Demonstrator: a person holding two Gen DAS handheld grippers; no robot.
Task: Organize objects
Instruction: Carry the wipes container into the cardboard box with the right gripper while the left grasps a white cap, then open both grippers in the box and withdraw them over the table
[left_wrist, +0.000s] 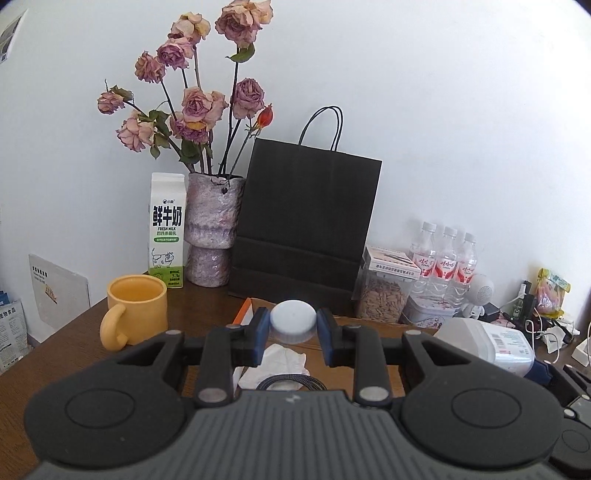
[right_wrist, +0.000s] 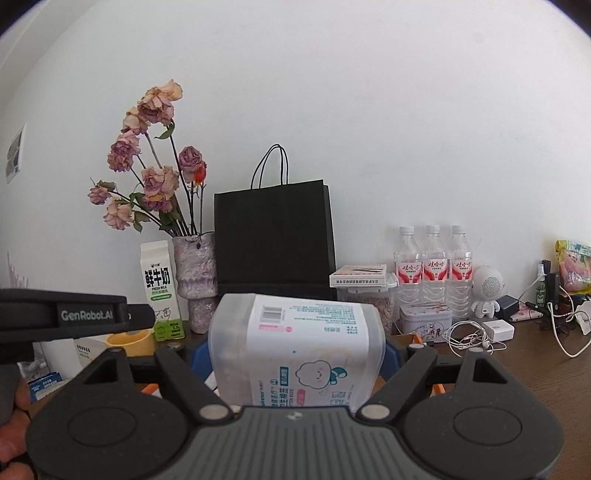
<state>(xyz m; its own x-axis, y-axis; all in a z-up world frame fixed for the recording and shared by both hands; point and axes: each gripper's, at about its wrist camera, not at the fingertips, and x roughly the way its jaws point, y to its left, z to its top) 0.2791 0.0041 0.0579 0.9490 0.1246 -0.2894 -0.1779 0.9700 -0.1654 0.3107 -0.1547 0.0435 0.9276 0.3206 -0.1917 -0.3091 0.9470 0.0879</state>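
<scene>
Far left on the brown table (left_wrist: 74, 332): yellow mug (left_wrist: 136, 308), milk carton (left_wrist: 167, 230), vase of dried roses (left_wrist: 212, 229), black paper bag (left_wrist: 304, 221). Left tool (left_wrist: 293, 325) clamped on a white bottle cap (left_wrist: 293, 317), held above the table. Right tool (right_wrist: 293, 354) clamped on a translucent cotton-swab box (right_wrist: 295, 347), raised, label facing up. Three water bottles (right_wrist: 434, 269) stand at right.

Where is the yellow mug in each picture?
Left wrist view: the yellow mug stands at lower left, in front of the milk carton.
Right wrist view: only its rim peeks out at lower left, under the other tongs' black arm.
Shared landmark: the black paper bag against the wall.
</scene>
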